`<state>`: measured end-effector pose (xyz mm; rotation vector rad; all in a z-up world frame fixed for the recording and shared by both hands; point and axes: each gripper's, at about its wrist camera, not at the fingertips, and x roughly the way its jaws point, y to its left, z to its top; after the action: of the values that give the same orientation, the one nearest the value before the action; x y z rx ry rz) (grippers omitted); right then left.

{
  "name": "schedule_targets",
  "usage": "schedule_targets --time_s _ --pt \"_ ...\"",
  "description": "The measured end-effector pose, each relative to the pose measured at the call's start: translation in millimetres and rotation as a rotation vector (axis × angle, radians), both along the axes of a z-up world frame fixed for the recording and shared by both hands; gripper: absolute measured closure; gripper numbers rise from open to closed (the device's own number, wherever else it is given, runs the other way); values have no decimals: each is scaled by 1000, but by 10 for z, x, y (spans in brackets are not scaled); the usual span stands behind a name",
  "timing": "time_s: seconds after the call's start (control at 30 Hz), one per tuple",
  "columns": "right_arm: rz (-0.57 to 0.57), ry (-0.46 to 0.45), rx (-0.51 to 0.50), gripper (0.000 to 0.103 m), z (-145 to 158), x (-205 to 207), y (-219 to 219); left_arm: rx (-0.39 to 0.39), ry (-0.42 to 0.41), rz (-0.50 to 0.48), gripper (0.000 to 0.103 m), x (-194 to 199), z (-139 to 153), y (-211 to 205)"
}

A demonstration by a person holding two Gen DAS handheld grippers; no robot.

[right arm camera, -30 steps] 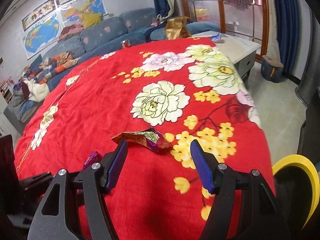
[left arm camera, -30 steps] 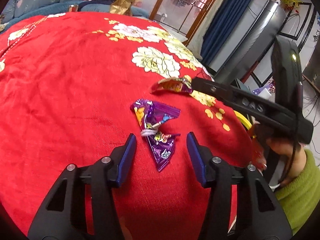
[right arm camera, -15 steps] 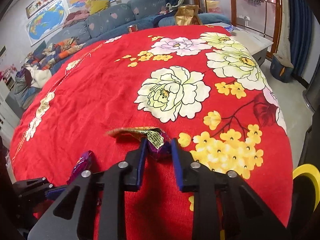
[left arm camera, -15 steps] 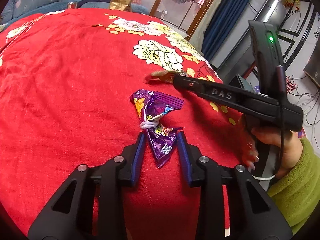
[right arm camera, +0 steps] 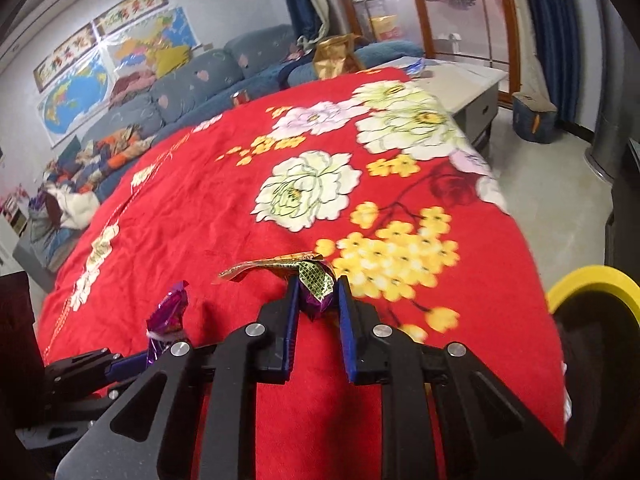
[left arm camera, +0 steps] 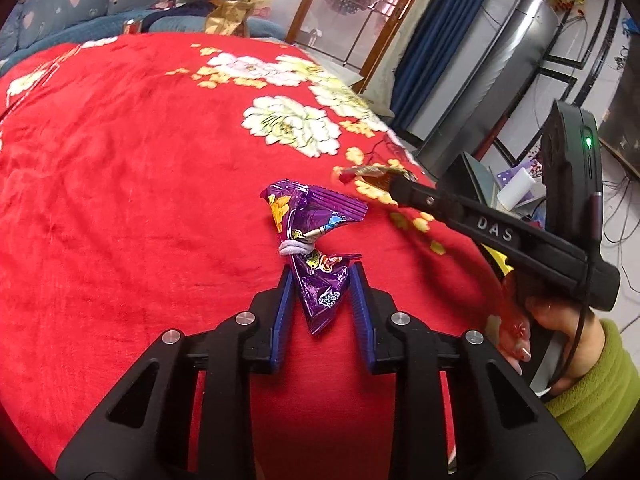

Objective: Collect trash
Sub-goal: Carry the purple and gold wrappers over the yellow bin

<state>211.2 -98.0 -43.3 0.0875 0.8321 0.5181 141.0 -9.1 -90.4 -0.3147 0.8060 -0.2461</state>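
Observation:
A purple snack wrapper [left arm camera: 316, 240], tied in the middle with a pale band, is held at its near end between the blue pads of my left gripper [left arm camera: 320, 284], just above the red flowered blanket [left arm camera: 120, 200]. My right gripper [right arm camera: 318, 294] is shut on a crumpled gold and purple wrapper [right arm camera: 308, 274] and holds it just above the blanket. That wrapper also shows in the left wrist view [left arm camera: 368, 172] at the tip of the right gripper. The purple wrapper shows in the right wrist view [right arm camera: 168, 312] at the lower left.
A yellow-rimmed bin [right arm camera: 592, 300] stands beside the bed at the right, below the blanket's edge. A blue sofa [right arm camera: 200, 76] with clothes lies beyond the bed. A grey cabinet [right arm camera: 472, 88] stands at the far right corner.
Both grippers closed from open onto their wrappers. Both wrappers now look lifted slightly off the blanket, and the right gripper has drawn back to the right.

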Motion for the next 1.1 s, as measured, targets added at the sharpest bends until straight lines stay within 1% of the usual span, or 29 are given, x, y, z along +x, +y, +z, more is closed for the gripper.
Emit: schedule_targets --time_s 0.4,0.83,1.1 --pt "-132 -33 34 85 146 -269 -607 21 -68 -61 82 -58 266 -320" --pt "-245 -67 59 85 292 -444 -1151 37 -113 -129 82 -97 453 -671" --pt "-307 -82 73 85 330 -547 -1443 56 -132 -175 82 -112 519 -911"
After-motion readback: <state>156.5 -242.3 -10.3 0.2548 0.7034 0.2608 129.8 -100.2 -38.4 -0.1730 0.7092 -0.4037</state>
